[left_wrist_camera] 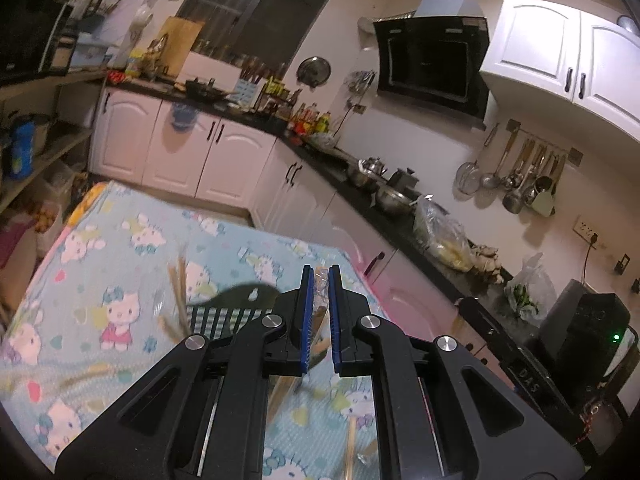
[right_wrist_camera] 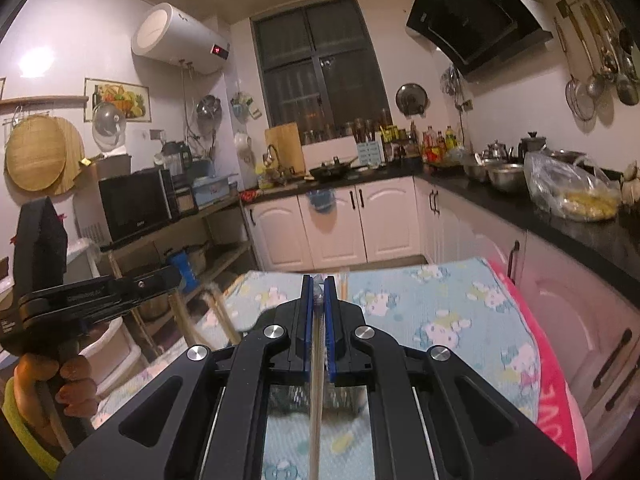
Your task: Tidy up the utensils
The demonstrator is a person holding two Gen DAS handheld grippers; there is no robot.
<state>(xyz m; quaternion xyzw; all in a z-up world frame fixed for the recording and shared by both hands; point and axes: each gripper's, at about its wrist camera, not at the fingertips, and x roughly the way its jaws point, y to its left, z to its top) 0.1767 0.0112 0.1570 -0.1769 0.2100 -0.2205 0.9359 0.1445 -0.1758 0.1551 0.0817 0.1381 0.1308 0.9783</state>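
We hold one chopstick [right_wrist_camera: 316, 380] clamped in the right gripper [right_wrist_camera: 319, 300] and a wrapped one [left_wrist_camera: 319, 300] in the left gripper [left_wrist_camera: 319, 280], above the black holder [left_wrist_camera: 228, 312] at 10 o'clock, so next we should lower both into it.

I note a light blue tablecloth [left_wrist_camera: 132, 248] printed with white cartoon cats and pastel hearts, edged in bright pink [right_wrist_camera: 548, 364]. Both grippers, left [left_wrist_camera: 319, 280] and right [right_wrist_camera: 319, 286], are black with blue pads. The chopstick [right_wrist_camera: 316, 400] is pale tan. Cabinet doors [right_wrist_camera: 336, 224] are white with dark handles; the countertop [right_wrist_camera: 560, 220] is black.
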